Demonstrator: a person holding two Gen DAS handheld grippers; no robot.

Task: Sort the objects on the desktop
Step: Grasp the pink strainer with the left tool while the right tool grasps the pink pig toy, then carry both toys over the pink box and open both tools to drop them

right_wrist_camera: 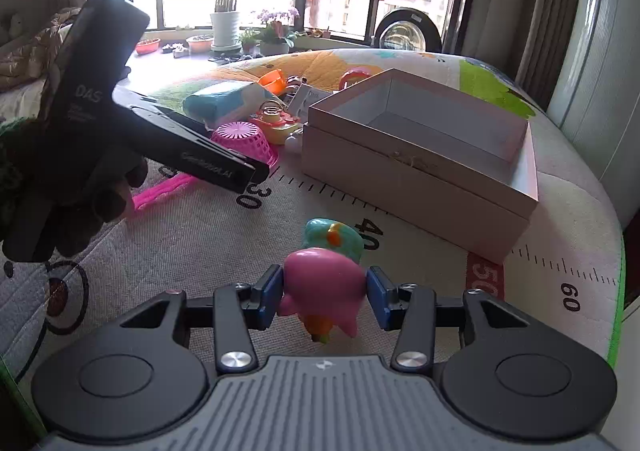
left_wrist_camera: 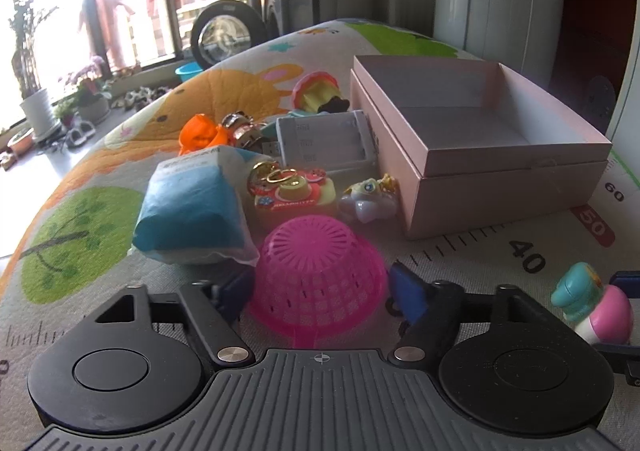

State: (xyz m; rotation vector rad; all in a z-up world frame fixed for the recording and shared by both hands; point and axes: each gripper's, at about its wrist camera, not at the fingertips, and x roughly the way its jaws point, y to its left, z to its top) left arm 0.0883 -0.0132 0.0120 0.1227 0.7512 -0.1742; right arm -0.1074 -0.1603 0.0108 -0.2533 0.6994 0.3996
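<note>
My left gripper (left_wrist_camera: 320, 289) is open around an upturned pink mesh basket (left_wrist_camera: 318, 271) on the play mat; its blue pads stand on either side, the left one close, the right one a little apart. My right gripper (right_wrist_camera: 325, 293) is shut on a pink and teal toy figure (right_wrist_camera: 324, 275), also seen at the right of the left wrist view (left_wrist_camera: 592, 305). An open pink box (left_wrist_camera: 480, 139) stands behind, empty inside, and shows in the right wrist view (right_wrist_camera: 420, 155). The left gripper body (right_wrist_camera: 132, 123) appears at the left of the right wrist view.
A pile lies left of the box: a blue tissue pack (left_wrist_camera: 192, 207), a red and yellow toy camera (left_wrist_camera: 294, 195), a pale star toy (left_wrist_camera: 370, 199), a grey case (left_wrist_camera: 324, 143), an orange toy (left_wrist_camera: 200, 133). The mat (right_wrist_camera: 200, 243) carries a printed ruler.
</note>
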